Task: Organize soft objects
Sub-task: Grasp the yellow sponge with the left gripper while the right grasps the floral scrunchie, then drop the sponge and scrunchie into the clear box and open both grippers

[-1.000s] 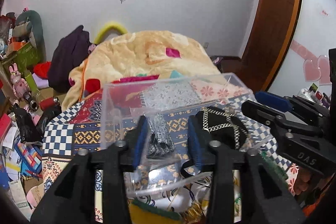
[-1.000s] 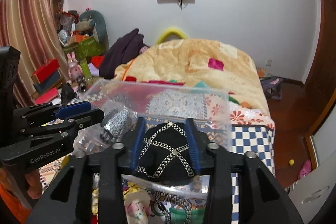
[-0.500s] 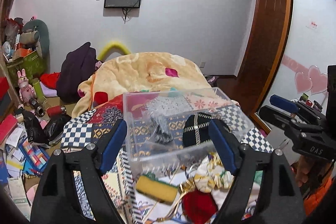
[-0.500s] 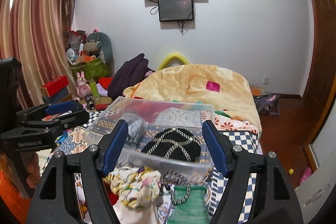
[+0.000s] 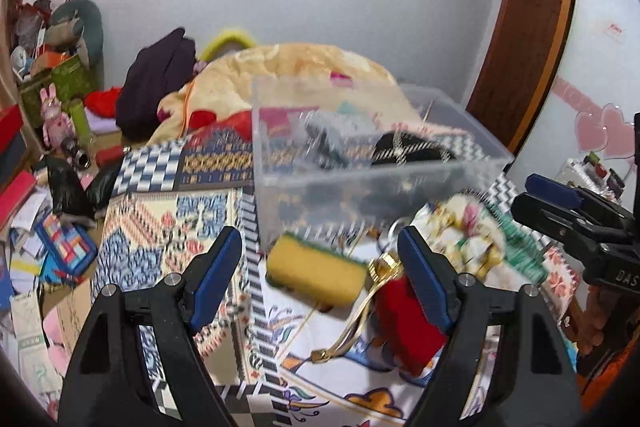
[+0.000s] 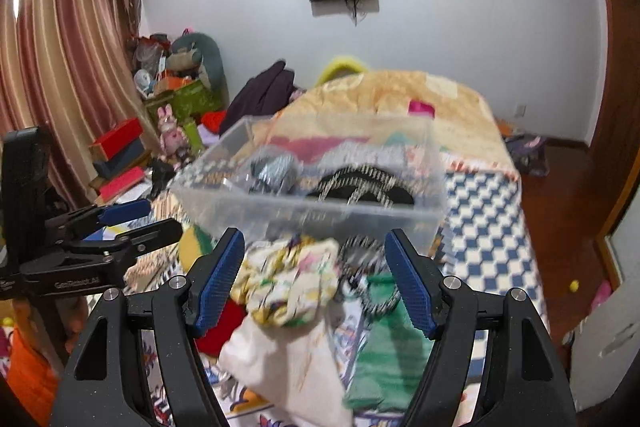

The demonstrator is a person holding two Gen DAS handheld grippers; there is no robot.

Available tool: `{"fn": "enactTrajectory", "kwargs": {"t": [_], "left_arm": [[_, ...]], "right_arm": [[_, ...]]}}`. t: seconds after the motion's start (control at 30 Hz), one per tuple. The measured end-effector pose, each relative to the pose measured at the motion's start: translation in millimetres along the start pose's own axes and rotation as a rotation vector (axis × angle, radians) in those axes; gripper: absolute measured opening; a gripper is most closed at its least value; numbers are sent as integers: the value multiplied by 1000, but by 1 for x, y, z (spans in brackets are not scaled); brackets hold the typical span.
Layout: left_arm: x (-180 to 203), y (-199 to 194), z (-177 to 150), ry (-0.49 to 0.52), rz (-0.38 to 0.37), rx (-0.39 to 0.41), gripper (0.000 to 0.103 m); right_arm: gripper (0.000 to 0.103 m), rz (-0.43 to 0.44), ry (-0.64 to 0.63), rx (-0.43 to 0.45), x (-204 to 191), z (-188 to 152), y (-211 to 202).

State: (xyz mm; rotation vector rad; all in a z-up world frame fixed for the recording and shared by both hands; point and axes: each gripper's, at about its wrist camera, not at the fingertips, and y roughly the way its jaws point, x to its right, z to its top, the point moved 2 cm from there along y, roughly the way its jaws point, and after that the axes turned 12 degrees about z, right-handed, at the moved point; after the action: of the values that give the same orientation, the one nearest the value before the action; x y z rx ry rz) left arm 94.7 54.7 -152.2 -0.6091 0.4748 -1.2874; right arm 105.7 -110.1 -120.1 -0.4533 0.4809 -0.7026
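A clear plastic bin [image 5: 360, 183] stands on the patterned bed cover and holds a black cap with chain trim [image 5: 412, 149] and a bagged grey item [image 5: 324, 139]. My left gripper [image 5: 320, 271] is open and empty, over a yellow sponge [image 5: 316, 275] and a red cloth [image 5: 404, 323] in front of the bin. My right gripper [image 6: 316, 279] is open and empty, above a floral scrunchie [image 6: 288, 283], a white cloth [image 6: 288, 367] and a green cloth [image 6: 392, 355]. The bin [image 6: 316, 211] shows just beyond it.
A beige blanket [image 5: 296, 67] is heaped behind the bin. Boxes, toys and papers [image 5: 44, 187] crowd the floor on the left. A wooden door [image 5: 528, 27] is on the right. The bed's blue checked edge [image 6: 488, 223] drops to the floor on the right.
Both grippers opened, letting go of the bagged item and the black cap in the bin, then pulled back and dipped toward the soft things lying in front of it.
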Motion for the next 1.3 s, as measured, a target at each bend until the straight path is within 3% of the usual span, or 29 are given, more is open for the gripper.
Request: {"fn": "enactTrajectory", "kwargs": {"t": [0.27, 0.37, 0.47, 0.57, 0.83, 1.3], "left_arm": [[1, 23, -16, -6, 7, -63, 80], [3, 29, -17, -10, -11, -72, 80], [8, 35, -17, -4, -57, -99, 66], [10, 36, -16, -5, -55, -98, 60], [7, 20, -17, -18, -68, -74, 53], [6, -38, 20, -30, -60, 102, 52]], "right_arm": [[50, 29, 14, -83, -2, -21, 14], [38, 39, 25, -109, 0, -26, 17], [21, 45, 34, -116, 0, -26, 18], [15, 41, 27, -98, -2, -25, 13], [12, 38, 8, -43, -4, -15, -3], [12, 45, -59, 83, -26, 14, -38]]}}
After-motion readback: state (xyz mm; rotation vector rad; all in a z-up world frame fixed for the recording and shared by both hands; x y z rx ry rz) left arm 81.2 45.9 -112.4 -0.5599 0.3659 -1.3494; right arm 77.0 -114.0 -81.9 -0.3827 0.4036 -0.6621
